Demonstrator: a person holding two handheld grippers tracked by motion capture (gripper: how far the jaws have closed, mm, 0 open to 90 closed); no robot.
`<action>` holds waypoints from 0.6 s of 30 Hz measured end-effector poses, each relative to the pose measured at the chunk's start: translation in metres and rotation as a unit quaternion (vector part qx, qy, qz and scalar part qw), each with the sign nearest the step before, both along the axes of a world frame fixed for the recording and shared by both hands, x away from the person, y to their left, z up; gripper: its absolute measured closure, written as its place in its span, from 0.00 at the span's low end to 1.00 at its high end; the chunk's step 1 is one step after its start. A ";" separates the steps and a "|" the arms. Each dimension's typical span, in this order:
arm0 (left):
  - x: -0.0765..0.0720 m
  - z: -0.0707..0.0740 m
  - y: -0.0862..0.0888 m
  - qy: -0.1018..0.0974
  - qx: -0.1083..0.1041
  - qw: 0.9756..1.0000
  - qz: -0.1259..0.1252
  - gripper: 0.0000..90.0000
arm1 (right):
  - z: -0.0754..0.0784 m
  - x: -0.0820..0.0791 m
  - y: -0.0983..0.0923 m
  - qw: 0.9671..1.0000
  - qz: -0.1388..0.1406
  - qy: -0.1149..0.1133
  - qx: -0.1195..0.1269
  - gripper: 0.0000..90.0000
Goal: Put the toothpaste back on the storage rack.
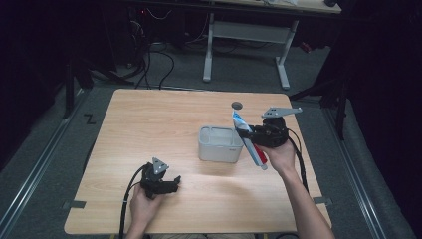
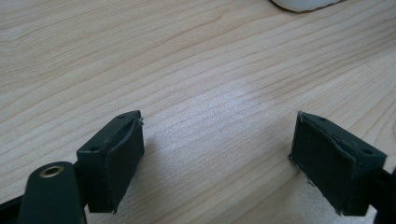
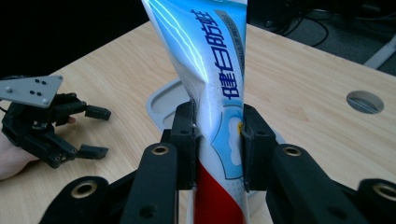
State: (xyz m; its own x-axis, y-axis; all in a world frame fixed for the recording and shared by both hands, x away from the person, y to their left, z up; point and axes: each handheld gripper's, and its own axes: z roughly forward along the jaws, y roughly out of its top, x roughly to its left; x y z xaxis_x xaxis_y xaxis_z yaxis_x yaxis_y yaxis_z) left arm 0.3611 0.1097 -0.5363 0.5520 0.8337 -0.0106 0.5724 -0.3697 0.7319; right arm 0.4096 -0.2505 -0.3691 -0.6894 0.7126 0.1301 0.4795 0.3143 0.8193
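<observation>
A blue, white and red toothpaste tube (image 1: 249, 139) hangs tilted in the air just right of a grey rectangular bin (image 1: 220, 144). My right gripper (image 1: 251, 135) is shut on the tube; in the right gripper view both pads (image 3: 187, 135) squeeze the tube (image 3: 210, 84) at its middle, above the bin's rim (image 3: 159, 105). My left gripper (image 1: 174, 183) rests on the table near the front left, held by a hand. Its jaws stand open, with bare wood between them in the left gripper view (image 2: 217, 154). That same gripper (image 3: 95, 130) lies at the left of the right gripper view.
The wooden table (image 1: 149, 124) has a round cable hole (image 1: 237, 105) at its far edge. A white desk frame (image 1: 244, 35) and cables stand on the floor beyond. A corner of the bin (image 2: 303, 4) shows at the top of the left gripper view.
</observation>
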 end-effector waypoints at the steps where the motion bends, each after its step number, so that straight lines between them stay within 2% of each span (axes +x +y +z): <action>1: 0.000 0.000 0.000 0.000 0.000 1.000 0.000 0.20 | 0.001 0.000 0.001 1.000 0.000 0.000 -0.001 0.79; 8: 0.000 0.000 0.000 0.000 0.000 1.000 0.000 0.20 | 0.009 0.006 0.009 1.000 0.002 -0.010 0.006 0.79; 18: 0.000 0.000 0.000 0.000 0.000 1.000 -0.001 0.20 | 0.013 0.015 0.017 1.000 0.005 -0.011 0.010 0.79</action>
